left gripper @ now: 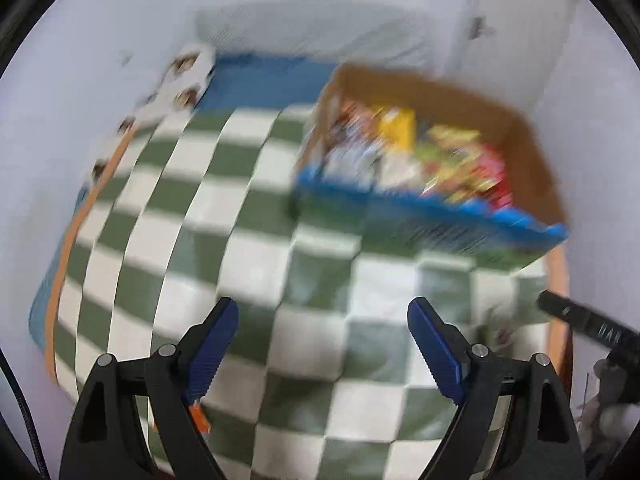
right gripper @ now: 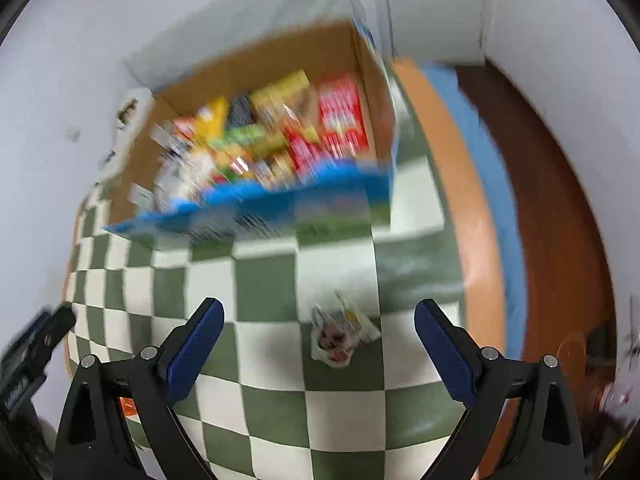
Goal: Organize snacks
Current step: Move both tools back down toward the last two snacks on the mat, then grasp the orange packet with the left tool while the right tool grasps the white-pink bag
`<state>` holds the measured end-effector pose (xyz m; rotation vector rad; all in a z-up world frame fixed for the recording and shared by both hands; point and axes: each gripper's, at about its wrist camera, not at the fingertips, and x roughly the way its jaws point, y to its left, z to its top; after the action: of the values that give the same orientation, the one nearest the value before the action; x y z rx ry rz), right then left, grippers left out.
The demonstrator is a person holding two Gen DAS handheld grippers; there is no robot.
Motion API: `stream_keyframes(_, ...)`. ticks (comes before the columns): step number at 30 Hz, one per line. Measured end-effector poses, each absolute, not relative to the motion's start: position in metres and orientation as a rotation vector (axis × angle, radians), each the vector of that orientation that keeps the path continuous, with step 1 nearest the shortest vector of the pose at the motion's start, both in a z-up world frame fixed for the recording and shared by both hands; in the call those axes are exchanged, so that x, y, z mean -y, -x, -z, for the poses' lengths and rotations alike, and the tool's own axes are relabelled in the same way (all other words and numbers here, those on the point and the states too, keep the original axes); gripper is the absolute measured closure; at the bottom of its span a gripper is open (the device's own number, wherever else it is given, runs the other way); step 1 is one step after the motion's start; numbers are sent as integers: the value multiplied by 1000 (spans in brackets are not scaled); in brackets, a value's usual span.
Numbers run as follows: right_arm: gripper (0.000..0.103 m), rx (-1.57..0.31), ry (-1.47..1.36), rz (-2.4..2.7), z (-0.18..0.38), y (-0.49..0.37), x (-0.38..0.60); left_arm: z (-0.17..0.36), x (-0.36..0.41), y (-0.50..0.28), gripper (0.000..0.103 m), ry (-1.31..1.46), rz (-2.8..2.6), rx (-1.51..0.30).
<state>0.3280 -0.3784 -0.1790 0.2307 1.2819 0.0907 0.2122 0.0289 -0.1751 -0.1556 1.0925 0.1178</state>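
right wrist: blurred white snack packet (right gripper: 340, 332), crumpled.

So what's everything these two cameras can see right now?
Cardboard box with blue printed front: one, brown inside, far side of the cloth.
Snack packets in the box: many, red, yellow, green; too blurred to count.
Loose white snack packet: one, on the cloth between the right gripper's fingers.
Green-and-white checked cloth: one, covering the table.
Left gripper: one, black with blue pads, open, empty.
Right gripper: one, same colours, open.
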Motion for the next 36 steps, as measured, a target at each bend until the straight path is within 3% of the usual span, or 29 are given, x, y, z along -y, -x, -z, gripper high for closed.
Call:
stream_keyframes(4,10,-1359,-286,-76,230,-332,377,217,-64,-199,17,223,-213,-1189)
stream_keyframes(8,44,-1390,-271,-77,262,-335,367,239,-94,-184,17,282,-283,-1246)
stream_keyframes(18,45,-1458,-176,-272,268,-282,296,274,-176,-138,17,411,-405,-1364)
stream_keyframes(24,45,-1522,-130,-346,286,-243,262,329,-192,-132,17,527,-320,-1545)
stream_keyframes(26,45,-1529,-118,-356,288,-239,255,339,-197,-132,17,606,-301,-1523)
stream_keyframes(28,45,-1531,-117,-356,288,-237,254,340,-197,-135,31,622,-300,-1472)
stream_keyframes(29,45,-1532,-121,-354,288,-239,254,341,-193,-137,55,607,-293,-1473)
stream_keyframes(36,46,-1543,-180,-312,280,-239,289,328,-107,-161,57,434,-95,-1474)
